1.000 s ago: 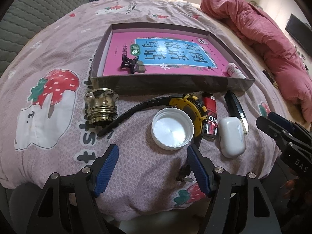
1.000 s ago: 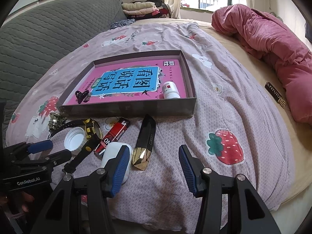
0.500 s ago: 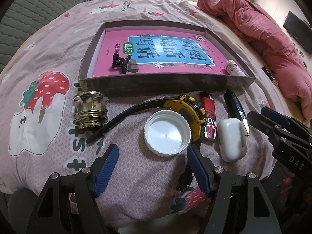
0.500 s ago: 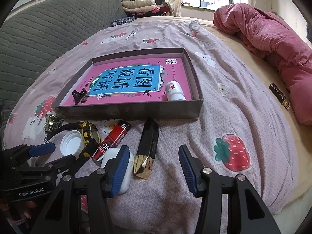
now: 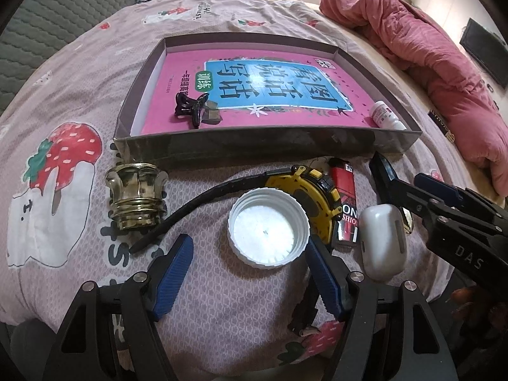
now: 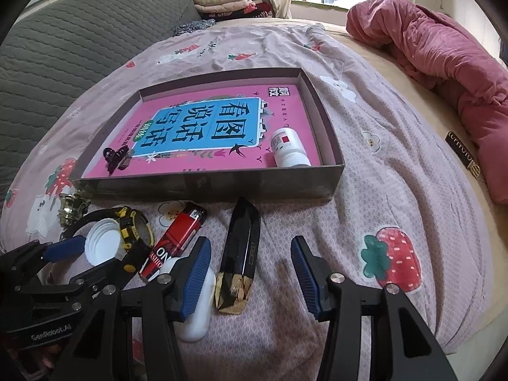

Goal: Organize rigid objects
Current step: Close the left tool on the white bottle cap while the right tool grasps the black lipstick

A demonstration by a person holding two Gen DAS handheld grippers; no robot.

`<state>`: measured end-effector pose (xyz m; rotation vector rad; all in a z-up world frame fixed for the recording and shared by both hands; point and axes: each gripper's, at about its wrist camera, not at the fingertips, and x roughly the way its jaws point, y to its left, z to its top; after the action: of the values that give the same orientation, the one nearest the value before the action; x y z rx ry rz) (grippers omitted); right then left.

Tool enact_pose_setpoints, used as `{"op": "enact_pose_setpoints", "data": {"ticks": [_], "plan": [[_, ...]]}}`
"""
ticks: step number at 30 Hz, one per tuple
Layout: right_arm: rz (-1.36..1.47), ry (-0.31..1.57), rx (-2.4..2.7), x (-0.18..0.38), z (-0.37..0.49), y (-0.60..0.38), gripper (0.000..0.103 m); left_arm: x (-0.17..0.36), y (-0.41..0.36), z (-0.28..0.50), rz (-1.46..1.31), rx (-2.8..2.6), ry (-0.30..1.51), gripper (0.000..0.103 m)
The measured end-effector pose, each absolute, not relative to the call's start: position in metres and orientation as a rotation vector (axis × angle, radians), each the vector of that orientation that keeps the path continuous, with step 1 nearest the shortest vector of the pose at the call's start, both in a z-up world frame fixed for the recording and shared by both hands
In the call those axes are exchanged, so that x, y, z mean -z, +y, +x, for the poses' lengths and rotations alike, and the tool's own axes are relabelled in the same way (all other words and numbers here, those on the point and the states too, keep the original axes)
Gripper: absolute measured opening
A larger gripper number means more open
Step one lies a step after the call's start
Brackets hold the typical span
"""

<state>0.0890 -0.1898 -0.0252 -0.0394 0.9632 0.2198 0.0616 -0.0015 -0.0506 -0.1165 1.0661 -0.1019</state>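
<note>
- Right hand-held gripper [image 6: 250, 262] hangs wide open, holding nothing, over a glossy black, gold-tipped tapered clip [image 6: 240, 255] lying on the patterned bed sheet [image 6: 397, 190].
- Left hand-held gripper [image 5: 247, 266] gapes, empty, beside a ribbed white plastic lid [image 5: 268, 227].
- Shallow grey cardboard box [image 6: 206, 185] lies beyond.

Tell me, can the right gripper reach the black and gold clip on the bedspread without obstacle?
Probably yes. The right gripper is open, the black and gold clip lies between its fingers, nothing covers it; only the white case lies close.
</note>
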Motion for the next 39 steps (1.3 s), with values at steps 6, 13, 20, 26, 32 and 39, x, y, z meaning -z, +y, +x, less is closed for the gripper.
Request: {"op": "enact_pose_setpoints", "data": {"ticks": [6,13,20,26,32,39], "plan": [[-0.053,0.989,-0.197,0.035,0.098,-0.188,0.052,0.053,0.000,0.069,-0.119,0.093,1.058,0.074],[-0.073,0.997,-0.180,0.042,0.103,-0.185,0.052,0.054,0.002,0.072,-0.126,0.093,1.053,0.074],[-0.098,0.994,-0.165,0.046,0.105,-0.182,0.052,0.055,0.003,0.075,-0.133,0.091,1.050,0.074],[-0.108,0.990,-0.157,0.049,0.106,-0.181,0.052,0.056,0.002,0.078,-0.133,0.085,1.044,0.074],[-0.119,0.979,-0.163,0.049,0.104,-0.179,0.051,0.057,0.001,0.079,-0.123,0.078,1.036,0.074],[-0.175,0.954,-0.195,0.047,0.096,-0.171,0.026,0.057,-0.003,0.082,-0.101,0.066,1.019,0.074]]}}
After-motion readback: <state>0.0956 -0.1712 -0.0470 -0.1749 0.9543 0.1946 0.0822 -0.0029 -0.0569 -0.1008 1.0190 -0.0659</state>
